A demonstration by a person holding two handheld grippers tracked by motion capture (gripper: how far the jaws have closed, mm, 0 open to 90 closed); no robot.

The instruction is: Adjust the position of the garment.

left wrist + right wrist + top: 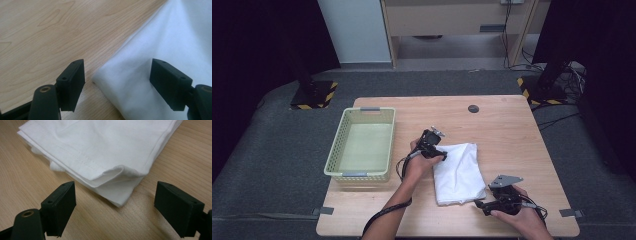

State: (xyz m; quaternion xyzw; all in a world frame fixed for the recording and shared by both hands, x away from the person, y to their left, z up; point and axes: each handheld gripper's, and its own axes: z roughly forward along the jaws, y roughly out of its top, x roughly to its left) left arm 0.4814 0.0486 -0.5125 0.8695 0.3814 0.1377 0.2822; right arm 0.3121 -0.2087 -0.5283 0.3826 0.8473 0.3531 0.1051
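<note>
High view: a folded white garment [457, 172] lies on the light wooden table [512, 135], at lower centre of the frame, its long axis running roughly top to bottom. The left gripper [438, 154], held in the person's left hand [418, 164], sits at the garment's upper left corner; the right gripper [480, 204], held in the right hand [522, 215], sits at the garment's lower right corner, low in the frame. A pale green slatted plastic basket [334, 152] stands on the table at centre left, well apart from the garment. A small dark round disc [473, 108] lies near the table's far edge, upper centre.

Left gripper view: the two black jaws stand apart — one over bare wood at lower left, the other over white fabric at lower right. A rounded corner of the garment [140, 82] lies between them; the pads do not press on it.

Right gripper view: the jaws are likewise spread wide, at lower left and lower right. The layered, hemmed corner of the garment [110, 152] points down between them — stitching visible along one edge — and lies just ahead of the pads, untouched.
</note>
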